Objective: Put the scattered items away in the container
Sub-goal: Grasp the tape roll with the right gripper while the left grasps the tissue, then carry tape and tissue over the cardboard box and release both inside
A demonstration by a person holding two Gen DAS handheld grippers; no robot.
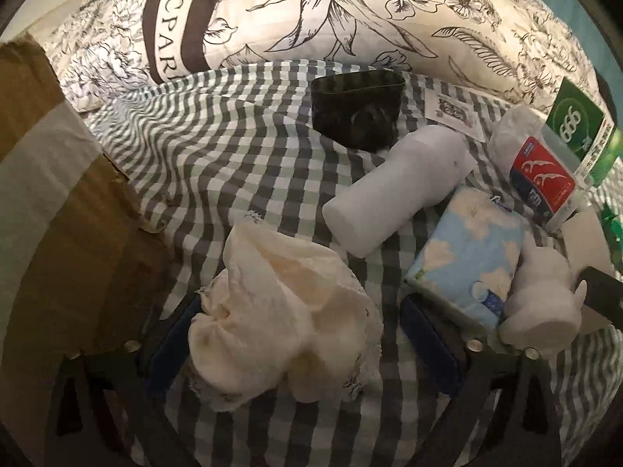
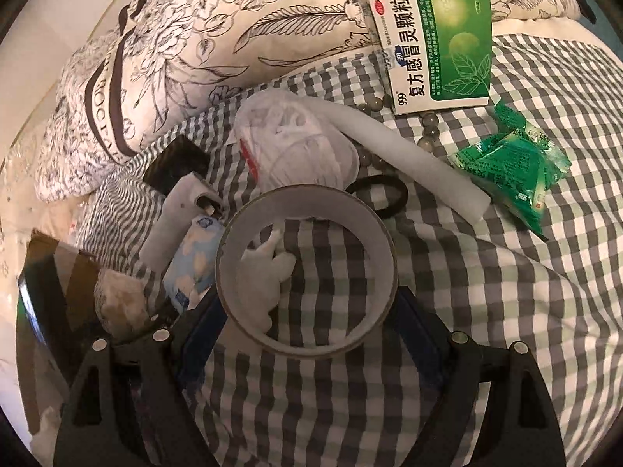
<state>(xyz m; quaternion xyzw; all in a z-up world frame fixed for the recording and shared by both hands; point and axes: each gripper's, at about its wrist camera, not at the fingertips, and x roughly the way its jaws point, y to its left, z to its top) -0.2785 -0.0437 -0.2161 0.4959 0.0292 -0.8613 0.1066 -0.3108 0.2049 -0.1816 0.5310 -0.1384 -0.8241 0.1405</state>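
My left tongs (image 1: 300,334) are clamped on a crumpled cream cloth (image 1: 280,311) above the checked bed sheet (image 1: 233,163); the cardboard box (image 1: 58,194) sits at the bed's left edge. My right tongs (image 2: 307,303) grip a tape roll (image 2: 307,268), near the green medicine box (image 2: 436,43) by the pillow (image 2: 194,46).

Home bedroom, floral pillow (image 1: 350,11) on gingham bedsheet (image 1: 233,163) (household clutter strewn about)
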